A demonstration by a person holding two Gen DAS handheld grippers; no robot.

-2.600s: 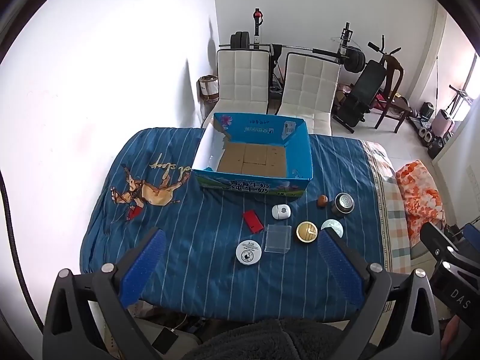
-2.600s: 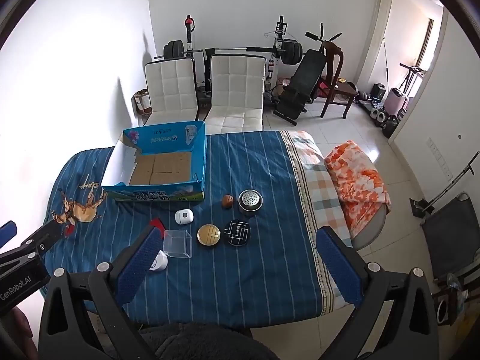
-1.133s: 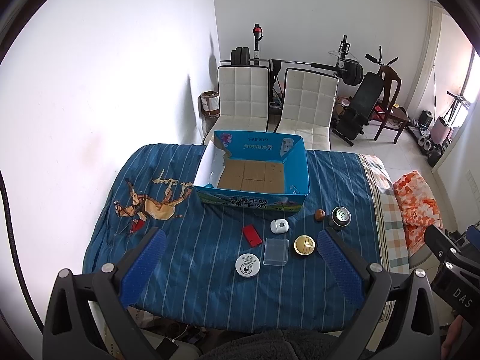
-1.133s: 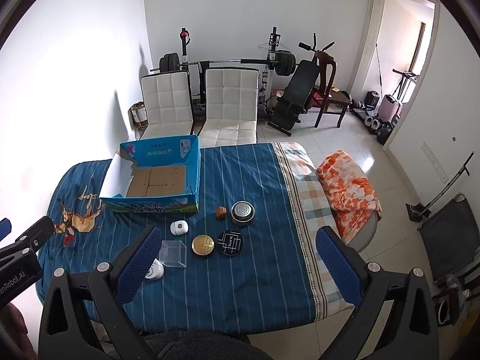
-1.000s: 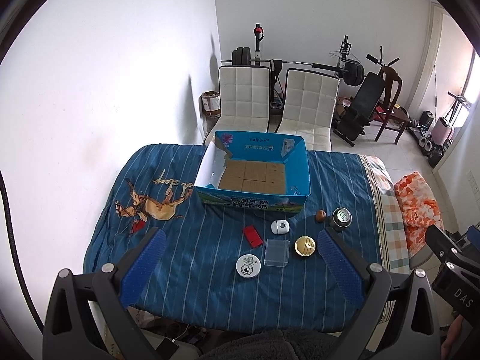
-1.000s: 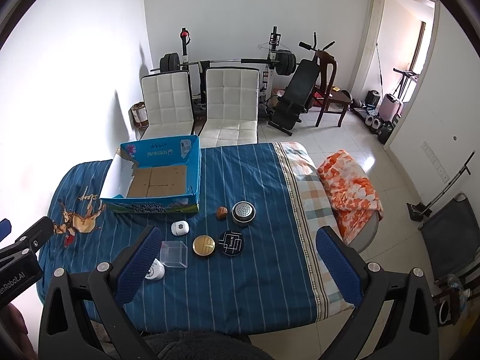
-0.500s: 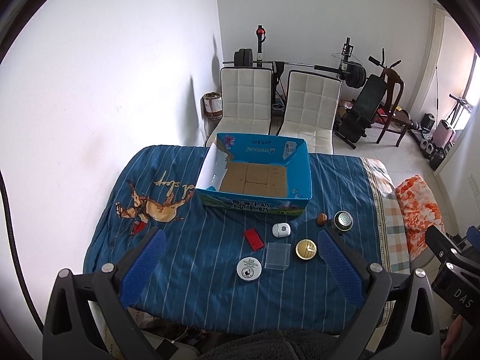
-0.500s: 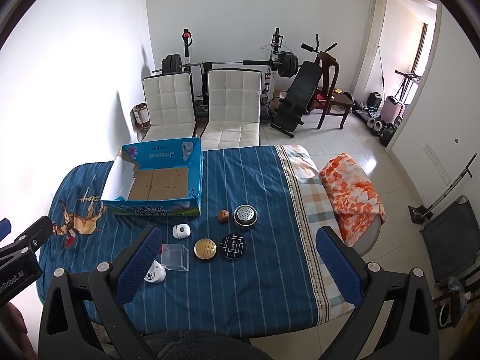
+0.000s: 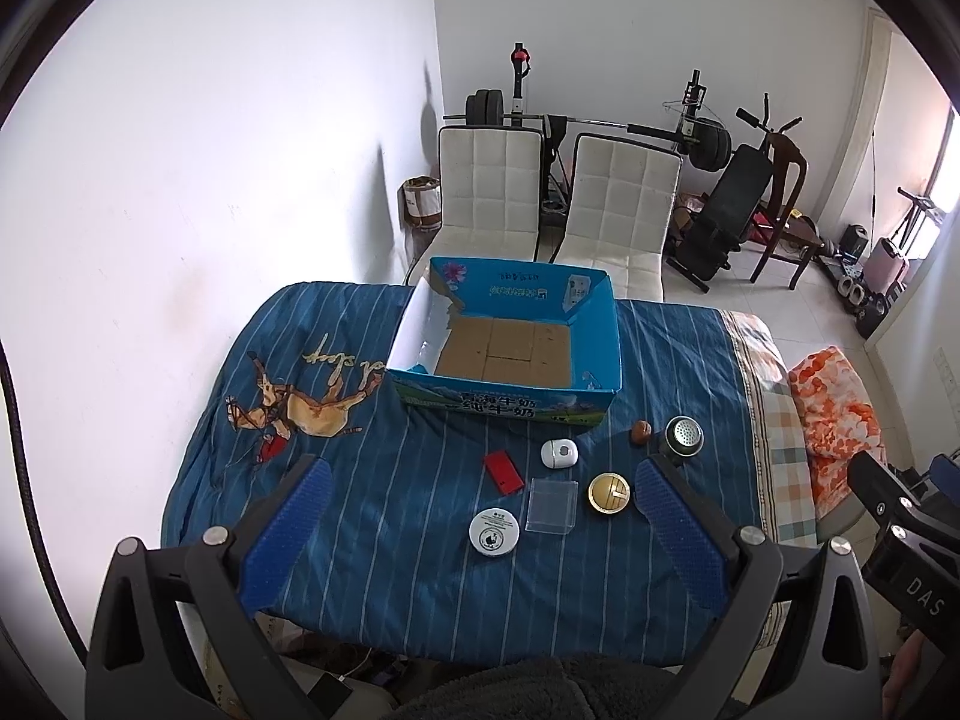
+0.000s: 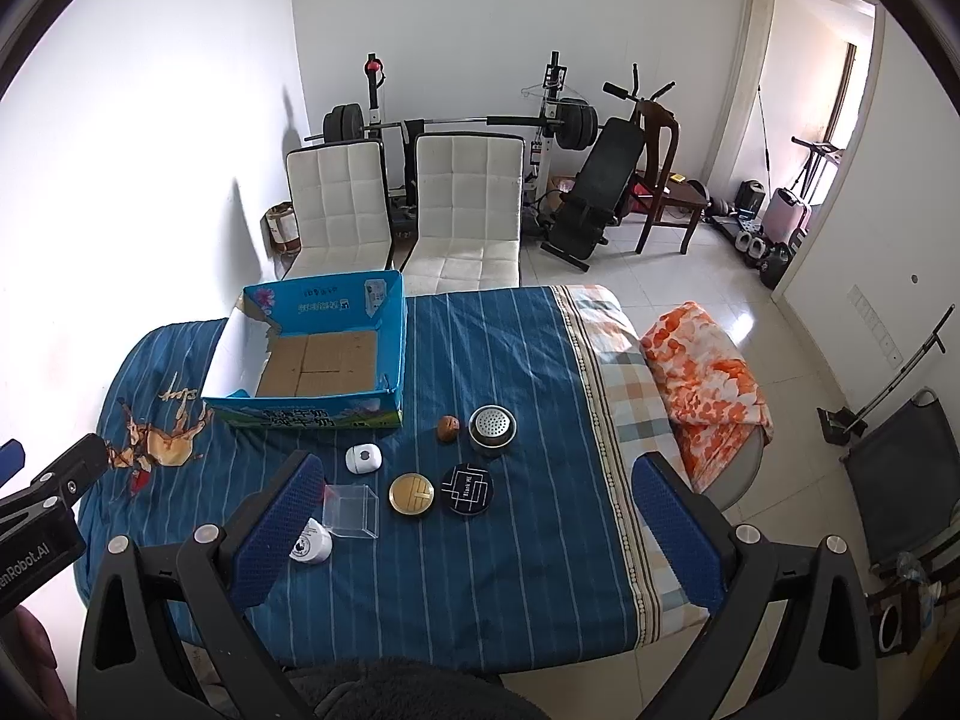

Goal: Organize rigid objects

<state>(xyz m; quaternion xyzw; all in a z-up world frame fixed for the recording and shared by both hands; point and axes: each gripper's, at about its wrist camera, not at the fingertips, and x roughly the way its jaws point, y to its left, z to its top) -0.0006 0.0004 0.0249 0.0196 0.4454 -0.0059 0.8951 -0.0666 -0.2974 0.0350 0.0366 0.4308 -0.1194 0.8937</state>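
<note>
- Step in hand: judged as the start of the sort. The blue carton point(image 9: 510, 360) stands open on the bed point(image 9: 372, 540) with nothing inside; all small items lie loose on the blue striped cover.
- Item layout, left wrist view, carton as centre: red card point(image 9: 503, 471) at 6 o'clock; white case point(image 9: 558, 454) just right of it; brown nut point(image 9: 641, 431) and metal mesh-top tin point(image 9: 683, 435) at 4 o'clock.
- Nearer row: white round tin point(image 9: 494, 531), clear plastic box point(image 9: 552, 505) and gold round tin point(image 9: 608, 493), close together. The black round tin point(image 10: 467, 490) shows in the right wrist view, just right of the gold tin.
- Left claw point(image 9: 480, 531): fully open, holding nothing, touching nothing, well above the cover.
- Right claw point(image 10: 474, 531): fully open, empty, likewise clear of all items.
- Next move, as a judgement: lower one claw over a single item in the near row, close on it, carry it to the carton. The close spacing calls for a narrow approach to avoid nudging neighbours.
</note>
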